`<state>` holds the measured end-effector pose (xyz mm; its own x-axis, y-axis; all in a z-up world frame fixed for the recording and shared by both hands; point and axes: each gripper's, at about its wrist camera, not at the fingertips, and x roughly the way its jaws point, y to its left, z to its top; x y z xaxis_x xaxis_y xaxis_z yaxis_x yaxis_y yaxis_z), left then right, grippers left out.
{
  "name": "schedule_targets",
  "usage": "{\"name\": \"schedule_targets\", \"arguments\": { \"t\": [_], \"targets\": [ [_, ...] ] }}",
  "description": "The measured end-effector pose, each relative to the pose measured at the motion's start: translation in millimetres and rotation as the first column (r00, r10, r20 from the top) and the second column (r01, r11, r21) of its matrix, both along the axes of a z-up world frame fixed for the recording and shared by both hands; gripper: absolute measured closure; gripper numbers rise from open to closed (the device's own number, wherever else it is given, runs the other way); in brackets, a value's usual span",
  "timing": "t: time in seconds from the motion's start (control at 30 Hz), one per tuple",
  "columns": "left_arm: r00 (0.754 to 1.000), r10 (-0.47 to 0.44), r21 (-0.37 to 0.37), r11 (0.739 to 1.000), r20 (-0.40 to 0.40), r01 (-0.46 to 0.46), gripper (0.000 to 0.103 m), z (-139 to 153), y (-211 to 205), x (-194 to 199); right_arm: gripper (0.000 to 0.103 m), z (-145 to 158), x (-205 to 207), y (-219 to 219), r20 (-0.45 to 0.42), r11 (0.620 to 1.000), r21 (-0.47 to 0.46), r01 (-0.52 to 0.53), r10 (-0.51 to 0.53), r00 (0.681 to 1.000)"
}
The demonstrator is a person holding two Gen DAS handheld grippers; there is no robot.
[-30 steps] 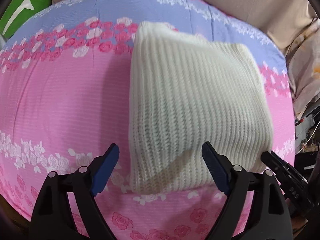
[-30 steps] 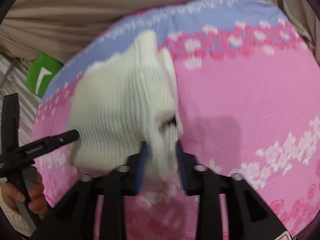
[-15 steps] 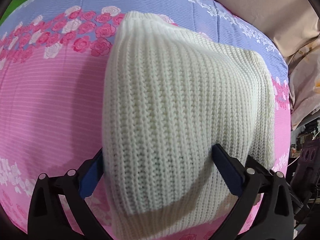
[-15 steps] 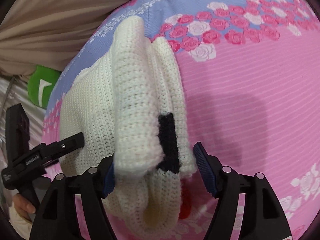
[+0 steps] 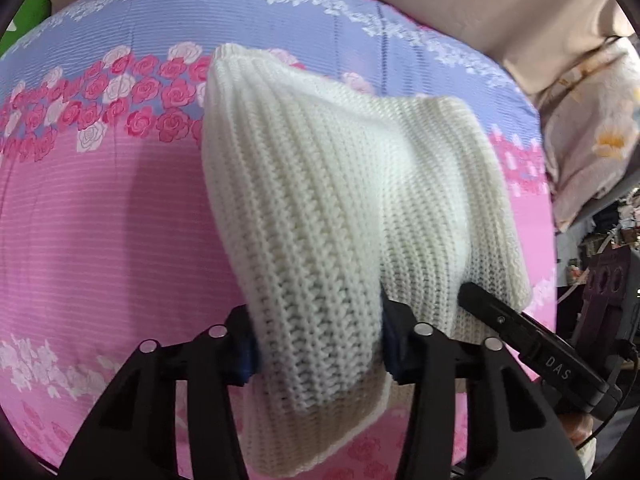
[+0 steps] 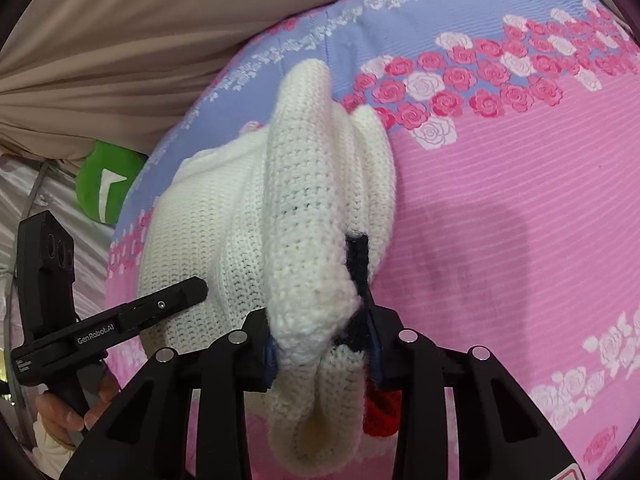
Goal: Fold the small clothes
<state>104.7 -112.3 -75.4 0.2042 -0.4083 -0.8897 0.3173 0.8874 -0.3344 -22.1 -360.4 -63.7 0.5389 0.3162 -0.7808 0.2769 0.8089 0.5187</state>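
left hand-held gripper clamps cream knit garment | right hand-held gripper clamps it too | pink-and-lilac rose bedsheet beneath | beige curtain behind

A bed carries a pink and lilac sheet printed with roses. Beige draped fabric lies behind it. A green cushion sits at the bed's edge, a floral pillow beside it.
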Motion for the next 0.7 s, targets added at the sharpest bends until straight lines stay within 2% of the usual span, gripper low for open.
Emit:
{"name": "schedule_targets", "arguments": {
  "t": [0.17,0.27,0.4,0.5,0.57,0.7],
  "targets": [
    [0.998,-0.051,-0.052,0.997,-0.042,0.049,0.061,18.7,11.5,-43.3,0.07,16.2,-53.5,4.9,-0.038,1.0,0.007,-0.011,0.011,0.999],
    [0.991,-0.067,-0.077,0.995,-0.117,0.058,0.062,16.2,24.2,-74.1,0.07,16.9,-92.8,8.9,-0.081,1.0,0.017,0.0,0.001,0.997],
    [0.986,-0.098,-0.114,0.99,-0.137,0.083,0.063,36.7,32.8,-101.3,0.071,48.8,-126.7,22.2,-0.041,1.0,0.0,0.014,-0.014,0.999],
    [0.989,-0.126,-0.155,0.981,-0.077,0.113,0.064,73.9,38.0,-108.0,0.072,88.5,-135.0,29.4,0.045,0.999,-0.02,0.025,-0.024,0.999],
    [0.99,-0.142,-0.193,0.972,-0.01,0.137,0.064,106.1,47.4,-111.1,0.073,123.3,-137.1,36.0,0.131,0.998,-0.051,0.028,-0.021,0.991],
    [0.974,-0.145,-0.241,0.953,0.176,0.186,0.064,173.3,65.4,-113.4,0.073,191.9,-139.1,56.0,0.319,0.99,-0.134,0.042,0.003,0.948]
  ]
}}
